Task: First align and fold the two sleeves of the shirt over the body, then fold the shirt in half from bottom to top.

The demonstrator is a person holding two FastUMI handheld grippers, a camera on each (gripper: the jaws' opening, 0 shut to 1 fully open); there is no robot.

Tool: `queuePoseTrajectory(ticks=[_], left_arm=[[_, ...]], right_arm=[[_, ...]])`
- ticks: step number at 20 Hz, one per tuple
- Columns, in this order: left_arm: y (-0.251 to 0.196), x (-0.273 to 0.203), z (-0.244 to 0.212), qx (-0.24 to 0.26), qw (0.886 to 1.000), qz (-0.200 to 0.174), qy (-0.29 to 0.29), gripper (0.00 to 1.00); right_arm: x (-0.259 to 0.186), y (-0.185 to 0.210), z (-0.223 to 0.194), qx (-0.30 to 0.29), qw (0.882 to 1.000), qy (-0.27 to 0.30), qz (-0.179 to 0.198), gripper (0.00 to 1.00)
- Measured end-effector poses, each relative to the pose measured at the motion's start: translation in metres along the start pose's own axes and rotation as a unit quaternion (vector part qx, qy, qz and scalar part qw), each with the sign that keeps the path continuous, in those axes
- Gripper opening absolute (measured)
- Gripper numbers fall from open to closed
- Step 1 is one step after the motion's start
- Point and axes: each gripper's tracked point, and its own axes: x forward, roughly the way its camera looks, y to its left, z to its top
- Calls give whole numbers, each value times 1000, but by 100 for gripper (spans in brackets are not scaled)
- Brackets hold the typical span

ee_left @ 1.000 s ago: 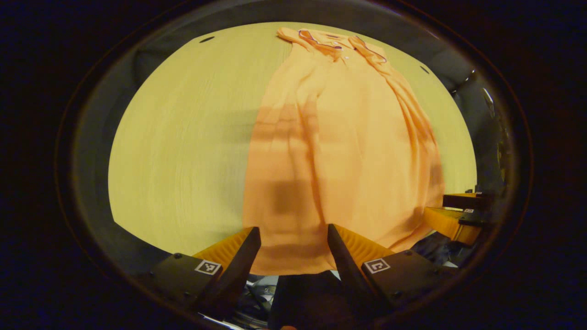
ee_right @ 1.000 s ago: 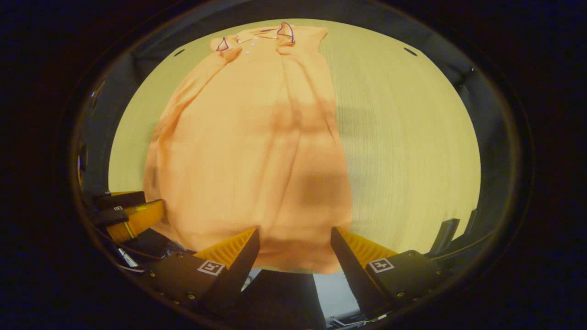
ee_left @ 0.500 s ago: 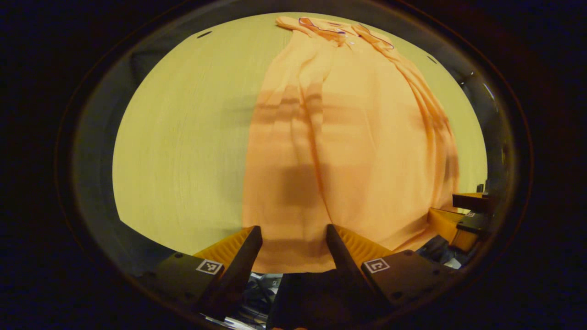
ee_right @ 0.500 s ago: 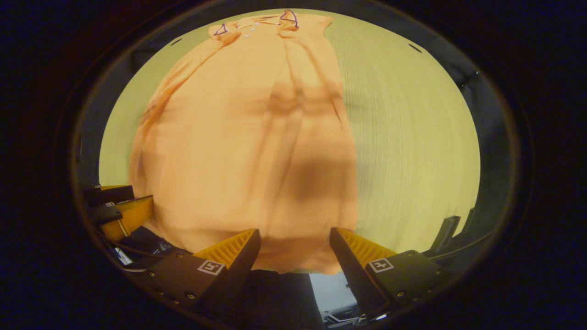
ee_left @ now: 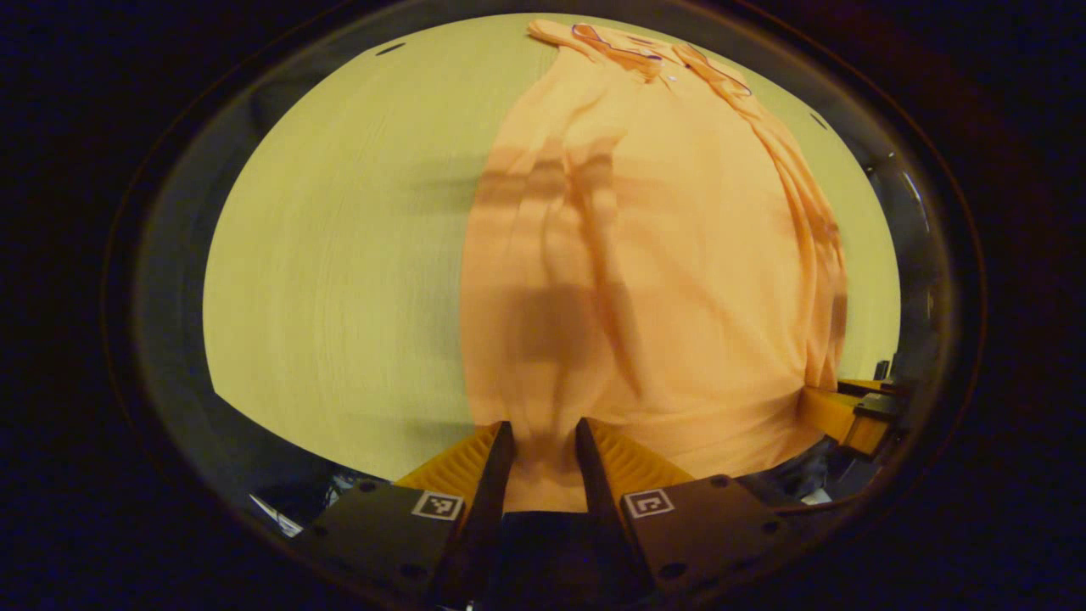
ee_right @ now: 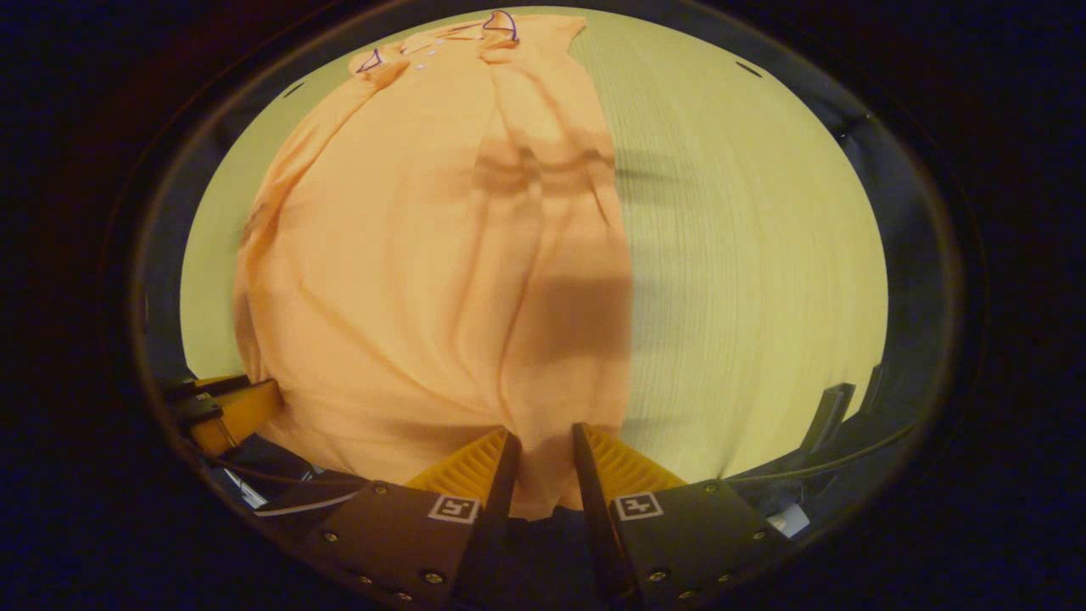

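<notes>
The hem of an orange shirt (ee_left: 645,255) on the tabletop (ee_left: 339,255) is pinched by left tongs (ee_left: 543,437) and right tongs (ee_right: 543,441).

Recording booth, not a home — pale wood-grain table (ee_left: 339,255) ringed by dark cloth wall (ee_right: 908,212), cables (ee_right: 848,462) past the near edge — test rig setup.

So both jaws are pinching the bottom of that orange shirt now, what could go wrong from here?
Each gripper holds only a small bunch of the shirt hem: the left gripper at one corner, the right gripper at the other. The thin cloth might slip out when lifted. The folded sleeves could also shift out of line, and the wrinkles near the hem may get folded in.
</notes>
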Motion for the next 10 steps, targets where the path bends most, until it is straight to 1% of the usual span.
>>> queuePoseTrajectory(ticks=[1,2,3,4,5,6,7,8,9,10], left_arm=[[-3,0,0,-11,1000,-7,2,36],[-3,0,0,-19,1000,-10,3,27],[-4,1,0,-16,1000,-11,5,14],[-4,1,0,-19,1000,-13,4,13],[-5,1,1,-20,1000,-13,2,7],[-5,0,0,-16,1000,-13,4,7],[-5,0,0,-15,1000,-13,2,7],[-5,0,2,-15,1000,-13,0,9],[-5,0,1,-13,1000,-13,-2,6],[-5,0,1,-11,1000,-12,-4,6]], right_arm=[[0,1,0,-6,1000,3,0,43],[1,1,3,6,1000,-6,-3,43],[0,2,2,5,1000,-1,-5,13],[0,3,2,-4,1000,-3,-4,12],[1,2,7,5,1000,-11,-7,7],[2,2,5,1,1000,-12,-8,1],[0,3,4,-4,1000,-13,-9,5],[0,2,4,-4,1000,-14,-9,0],[0,3,3,-5,1000,-13,-7,0],[-1,4,4,-4,1000,-13,0,0]])
